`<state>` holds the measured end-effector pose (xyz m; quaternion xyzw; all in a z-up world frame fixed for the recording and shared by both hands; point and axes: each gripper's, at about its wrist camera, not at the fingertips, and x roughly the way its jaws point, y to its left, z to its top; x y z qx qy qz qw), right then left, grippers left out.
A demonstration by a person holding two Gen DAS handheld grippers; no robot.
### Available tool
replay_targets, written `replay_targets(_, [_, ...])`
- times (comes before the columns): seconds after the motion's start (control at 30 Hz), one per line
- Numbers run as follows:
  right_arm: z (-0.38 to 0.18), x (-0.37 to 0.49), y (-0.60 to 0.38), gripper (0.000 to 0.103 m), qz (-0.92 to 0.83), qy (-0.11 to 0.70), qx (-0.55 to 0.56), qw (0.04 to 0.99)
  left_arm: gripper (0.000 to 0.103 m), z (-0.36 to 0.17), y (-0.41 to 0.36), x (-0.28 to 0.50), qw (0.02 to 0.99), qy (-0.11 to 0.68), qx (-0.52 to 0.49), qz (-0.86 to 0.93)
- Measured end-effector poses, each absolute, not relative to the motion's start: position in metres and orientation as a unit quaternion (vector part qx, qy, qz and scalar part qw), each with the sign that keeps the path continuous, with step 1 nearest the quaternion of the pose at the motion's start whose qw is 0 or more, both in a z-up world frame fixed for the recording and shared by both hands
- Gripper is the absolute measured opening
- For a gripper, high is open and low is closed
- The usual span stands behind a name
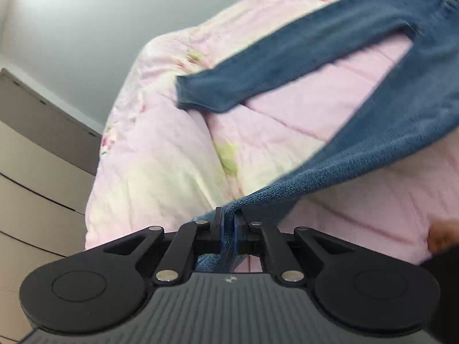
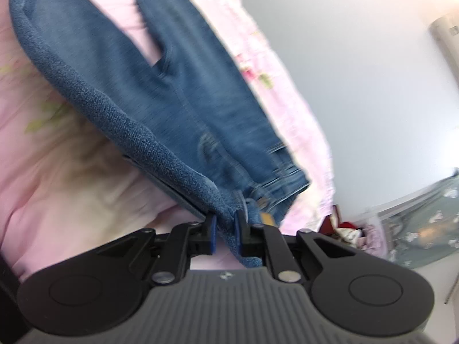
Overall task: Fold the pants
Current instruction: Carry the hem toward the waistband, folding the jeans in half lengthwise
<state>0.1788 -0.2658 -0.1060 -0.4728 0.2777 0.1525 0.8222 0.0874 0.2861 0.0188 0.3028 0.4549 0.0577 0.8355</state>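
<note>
Blue denim pants (image 1: 301,54) lie unfolded on the pink quilted bed (image 1: 160,143), legs spread; left tool (image 1: 228,223) clamps a leg end, right tool (image 2: 225,223) clamps the waistband; no fold made yet

My right gripper (image 2: 225,223) is clamped on a fold of the blue pants (image 2: 183,94), near the waistband. Pants hang blurred over the pink floral quilt (image 2: 66,172). Grey wall (image 2: 358,71) at right.
</note>
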Motion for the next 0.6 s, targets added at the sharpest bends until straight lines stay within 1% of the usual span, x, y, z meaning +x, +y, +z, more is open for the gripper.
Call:
replay_targets(0.3, [-0.072,0.225,-0.254,0.004,0.099,0.249,-0.437,0.859,0.006,0.031,0.276,0.156,0.856,0.418,0.276,0.126])
replay_targets(0.6, [-0.053,0.305,-0.239,0.003,0.070,0.256,-0.412,0.871,0.005,0.038,0.288,0.256,0.859,0.393,0.276,0.179])
